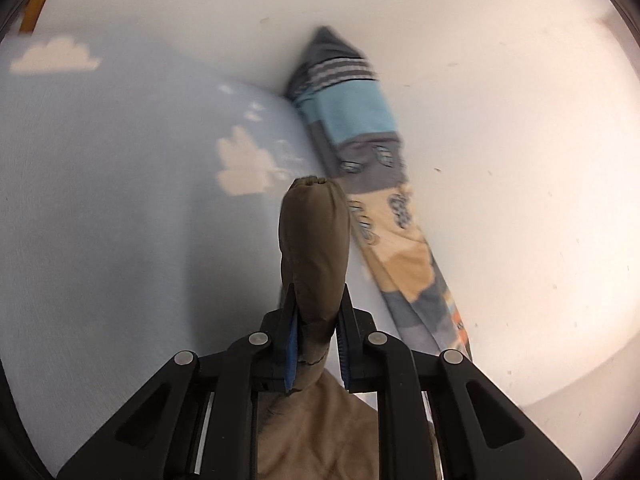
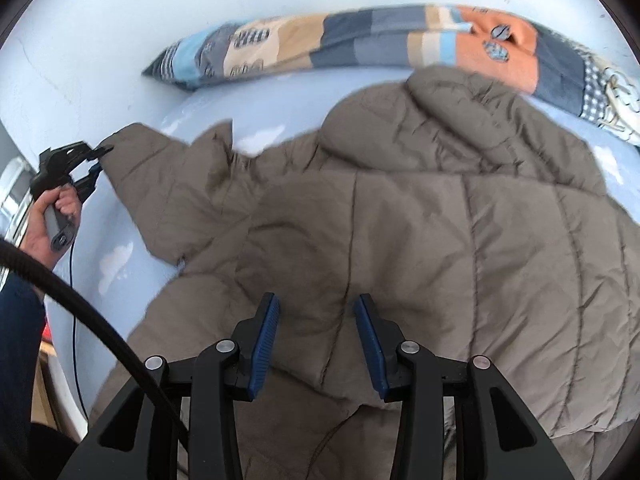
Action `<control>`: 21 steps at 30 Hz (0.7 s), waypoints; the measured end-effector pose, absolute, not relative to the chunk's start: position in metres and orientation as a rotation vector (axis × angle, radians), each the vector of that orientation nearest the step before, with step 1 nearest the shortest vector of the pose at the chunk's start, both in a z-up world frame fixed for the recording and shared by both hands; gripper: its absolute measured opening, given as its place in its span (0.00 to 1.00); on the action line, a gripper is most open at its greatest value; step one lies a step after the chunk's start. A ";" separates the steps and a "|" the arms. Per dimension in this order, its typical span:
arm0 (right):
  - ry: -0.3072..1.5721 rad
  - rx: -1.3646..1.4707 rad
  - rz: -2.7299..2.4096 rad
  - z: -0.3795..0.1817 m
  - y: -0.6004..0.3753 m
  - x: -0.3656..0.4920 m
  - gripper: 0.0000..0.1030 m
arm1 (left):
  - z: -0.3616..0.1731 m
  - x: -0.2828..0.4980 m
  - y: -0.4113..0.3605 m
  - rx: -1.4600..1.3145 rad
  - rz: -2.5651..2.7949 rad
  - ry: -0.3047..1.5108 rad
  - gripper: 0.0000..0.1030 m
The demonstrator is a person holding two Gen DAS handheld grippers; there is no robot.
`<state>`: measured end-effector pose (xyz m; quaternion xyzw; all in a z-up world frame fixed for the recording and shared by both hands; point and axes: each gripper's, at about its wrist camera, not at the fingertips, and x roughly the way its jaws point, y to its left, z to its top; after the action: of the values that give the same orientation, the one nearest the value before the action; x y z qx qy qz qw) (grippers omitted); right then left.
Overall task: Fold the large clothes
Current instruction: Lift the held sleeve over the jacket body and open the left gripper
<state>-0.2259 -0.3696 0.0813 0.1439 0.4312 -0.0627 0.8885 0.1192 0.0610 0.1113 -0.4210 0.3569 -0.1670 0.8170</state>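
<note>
A brown quilted jacket [image 2: 400, 220] lies spread on a light blue bed sheet [image 2: 280, 96]. In the left wrist view my left gripper [image 1: 316, 292] is shut on the end of the jacket's sleeve [image 1: 314, 232], which stands up between the blue pads, lifted off the sheet. The right wrist view shows that same left gripper [image 2: 94, 160] at the far left, holding the sleeve tip, with a hand [image 2: 52, 216] on its handle. My right gripper [image 2: 318, 304] hovers over the jacket's body. Its jaws stand apart and nothing is pinched between the pads.
A long patchwork pillow [image 2: 360, 40] in blue, grey, tan and orange lies along the white wall [image 1: 500, 120] behind the jacket. The cloud-print sheet [image 1: 100, 160] stretches to the left. A black cable [image 2: 100, 320] and a dark sleeve [image 2: 20, 312] cross the lower left.
</note>
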 end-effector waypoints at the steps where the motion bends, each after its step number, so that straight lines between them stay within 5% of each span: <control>1: 0.893 0.286 -0.137 0.081 -0.369 -0.226 0.42 | 0.120 0.113 0.056 -0.883 -0.366 0.753 0.15; 8: 0.962 0.263 -0.144 0.071 -0.368 -0.219 0.42 | 0.179 0.040 0.009 -0.804 -0.457 0.706 0.15; 21: 0.707 0.562 -0.228 0.159 -0.419 -0.314 0.42 | 0.280 -0.083 -0.121 -0.505 -0.716 0.553 0.15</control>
<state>-0.3142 -0.4190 0.1591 0.2711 0.3408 -0.1100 0.8935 -0.0830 -0.1210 0.2801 -0.2412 0.2645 -0.3423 0.8687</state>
